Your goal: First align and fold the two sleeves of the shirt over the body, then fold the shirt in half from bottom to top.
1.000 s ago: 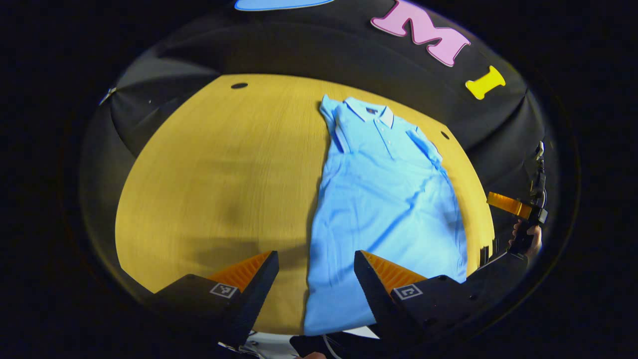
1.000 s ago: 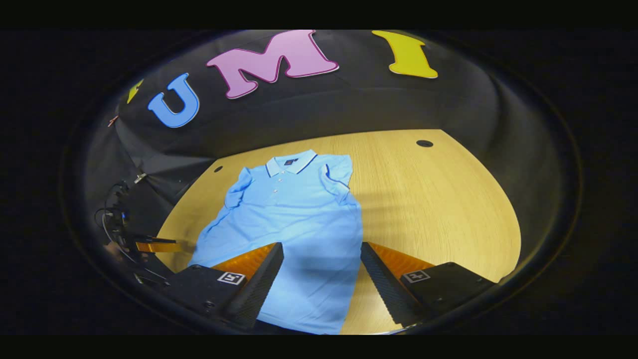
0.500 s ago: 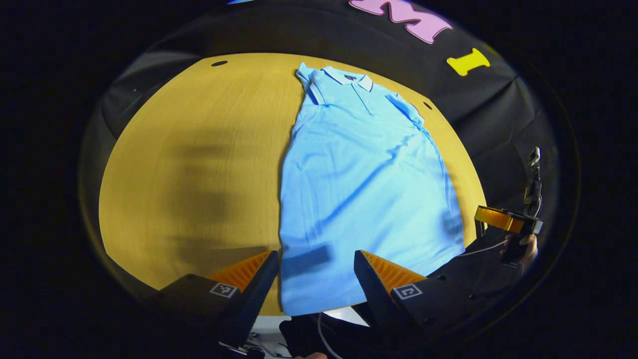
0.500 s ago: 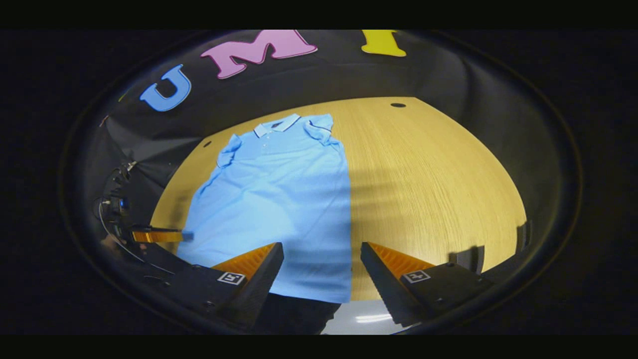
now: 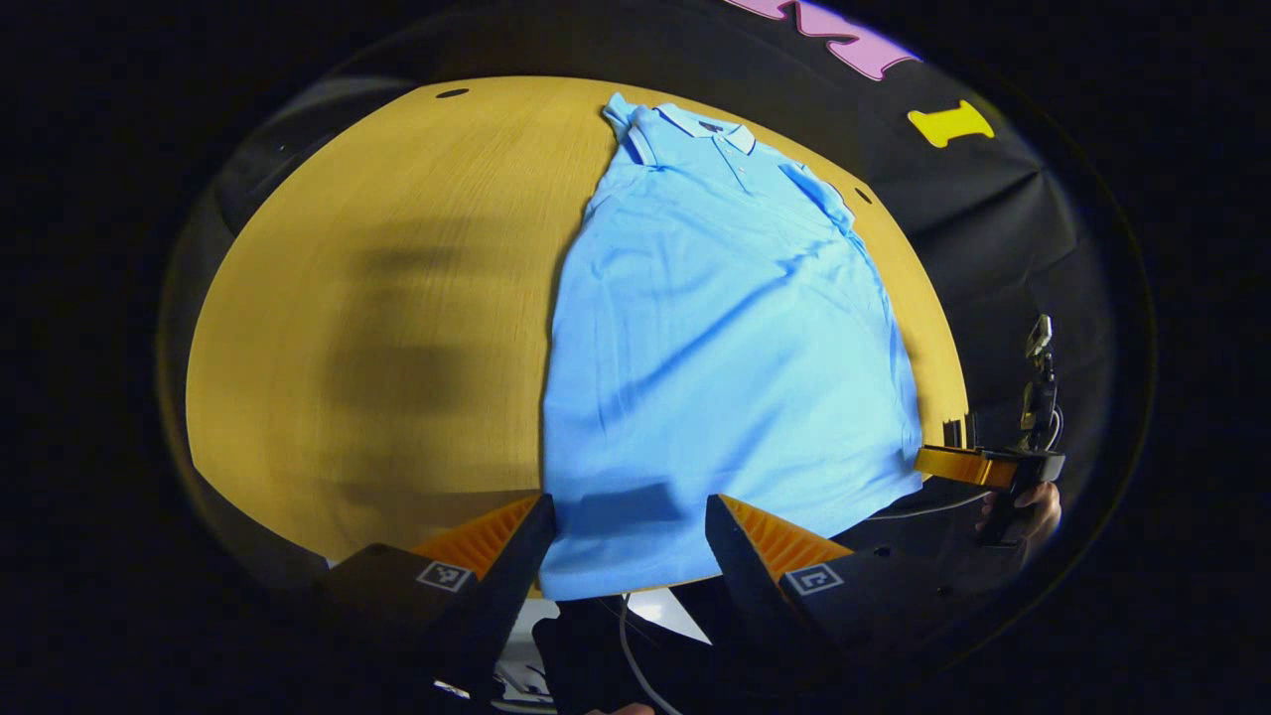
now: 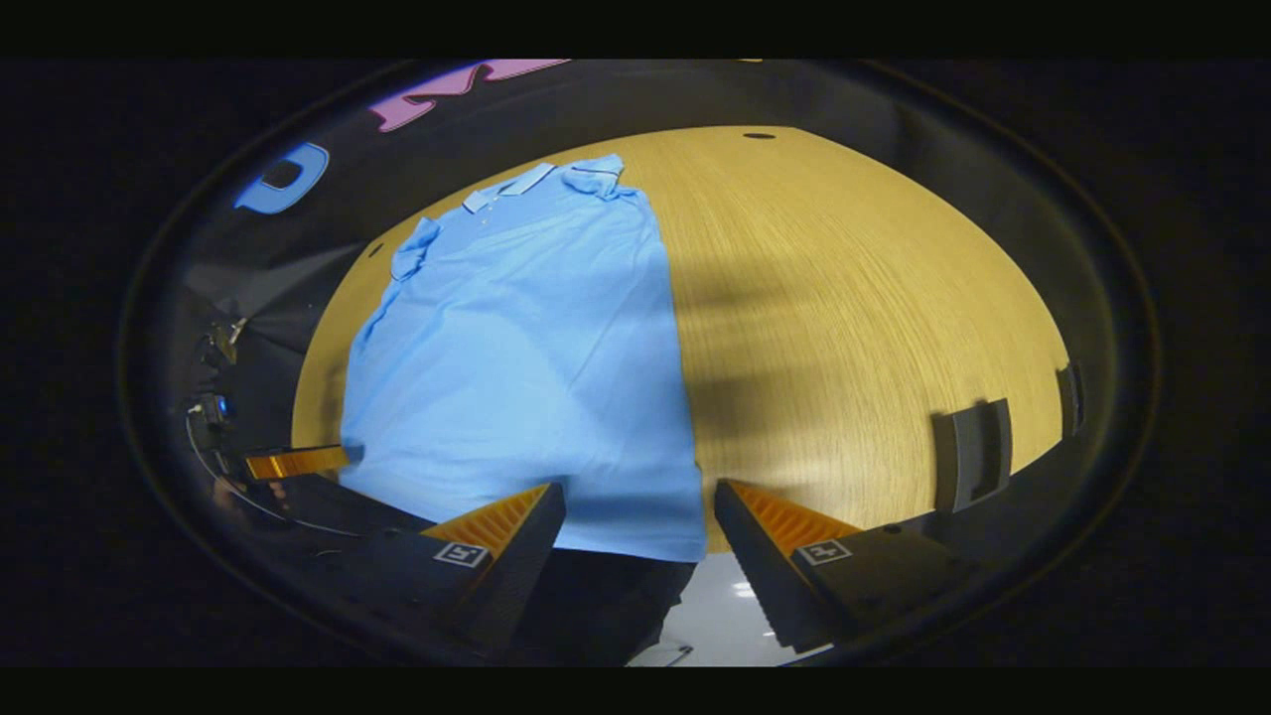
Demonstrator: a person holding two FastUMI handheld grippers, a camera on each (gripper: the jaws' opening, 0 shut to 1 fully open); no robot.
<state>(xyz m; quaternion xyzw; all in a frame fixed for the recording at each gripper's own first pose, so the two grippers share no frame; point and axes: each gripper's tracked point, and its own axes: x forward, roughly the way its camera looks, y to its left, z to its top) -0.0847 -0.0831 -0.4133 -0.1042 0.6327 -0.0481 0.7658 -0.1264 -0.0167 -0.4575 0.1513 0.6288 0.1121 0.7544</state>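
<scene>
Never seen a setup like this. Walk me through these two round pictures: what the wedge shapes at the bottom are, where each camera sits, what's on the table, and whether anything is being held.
There is no robot arm here. A person holds a two-finger gripper in each hand, and each gripper carries a fisheye camera looking forward along its fingers. The wedges at the bottom are those fingers: the left gripper in the left gripper view, the right gripper in the right gripper view. Both are open and hold nothing.

On the wooden table a light blue polo shirt lies flat, collar at the far end, both sleeves already folded in over the body. Each gripper hovers near the bottom hem, at the table's near edge.

In the left gripper view, the other gripper, with the hand holding it, shows at the right edge.
</scene>
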